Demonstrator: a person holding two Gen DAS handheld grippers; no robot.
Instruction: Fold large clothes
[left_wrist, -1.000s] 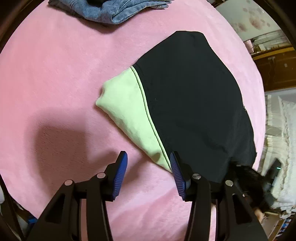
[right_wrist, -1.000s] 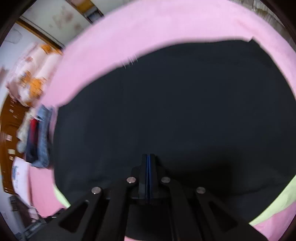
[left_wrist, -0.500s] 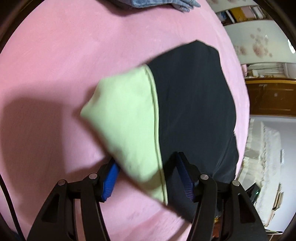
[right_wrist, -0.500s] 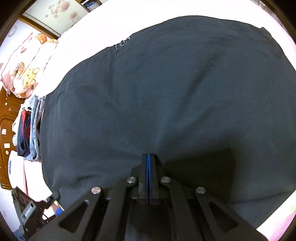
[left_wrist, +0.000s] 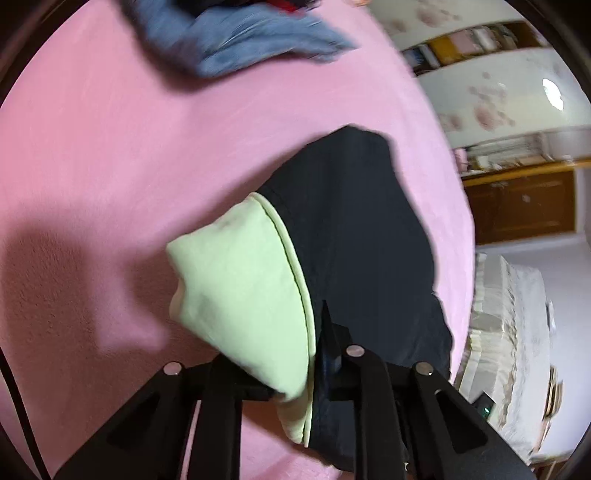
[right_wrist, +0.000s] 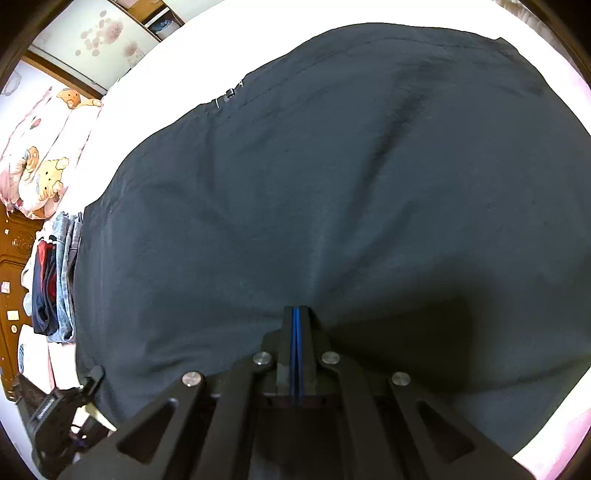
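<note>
Smooth black garment (left_wrist: 354, 236), soft lime-green sleeve (left_wrist: 240, 284), fuzzy pink blanket (left_wrist: 110, 147)

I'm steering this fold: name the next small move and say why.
Probably lift both corners together and carry them across. The left tongs have just been closing, and the green sleeve is now pinched between them; the right tongs are shut on the black shirt.

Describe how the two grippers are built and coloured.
Both are alike. The left gripper and right gripper have black angular linkage arms with triangular cut-outs and round silver pivot pins. The jaws carry blue pads. A thin dark cable runs along the left view's edge.
</note>
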